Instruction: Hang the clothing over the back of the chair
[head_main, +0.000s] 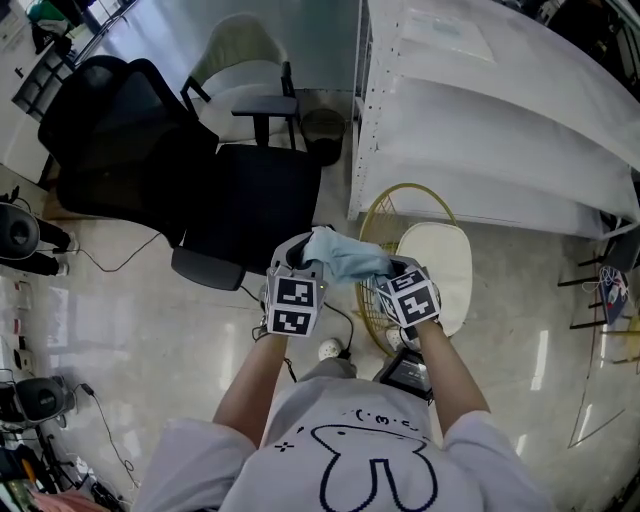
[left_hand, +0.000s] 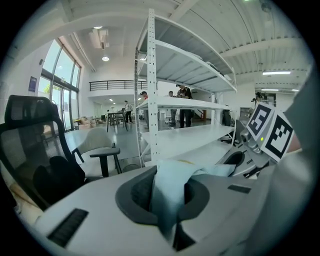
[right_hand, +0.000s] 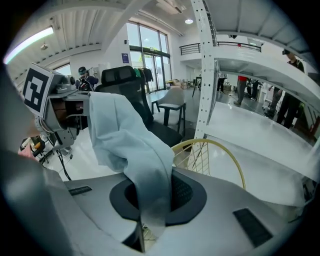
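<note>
Head view: I am looking steeply down on both hands held close together in front of the person's chest. The left gripper (head_main: 303, 252) and the right gripper (head_main: 386, 270) are sharing a pale blue crumpled cloth garment (head_main: 345, 255), which is bunching between their tips, up in the air. The black mesh-backed office chair (head_main: 140, 140) is standing ahead and to the left, well apart from the garment, with nothing draped over its back. A white armchair with black arms (head_main: 240, 70) is sitting beyond it. To the right, a tall white metal shelving rack (head_main: 480, 110) is running along the floor, and a yellow wire frame with a cream cushion (head_main: 374, 222) is standing just beneath the grippers.

Left gripper view: the left gripper's (left_hand: 167, 212) jaws are pressing together on a fold of the garment (left_hand: 170, 185), which is trailing off to the right toward the right gripper's marker cube (left_hand: 270, 131). The office chair (left_hand: 35, 150) is showing at the left, apart from the cloth.

Right gripper view: the right gripper's (right_hand: 149, 215) jaws are standing narrow and pinching a strip of the garment (right_hand: 127, 145), which is rising and arching left toward the left gripper's marker cube (right_hand: 39, 89). The office chair (right_hand: 135, 100) is standing behind the cloth, and the yellow wire frame (right_hand: 220, 149) is curving just beyond the jaws.
</note>
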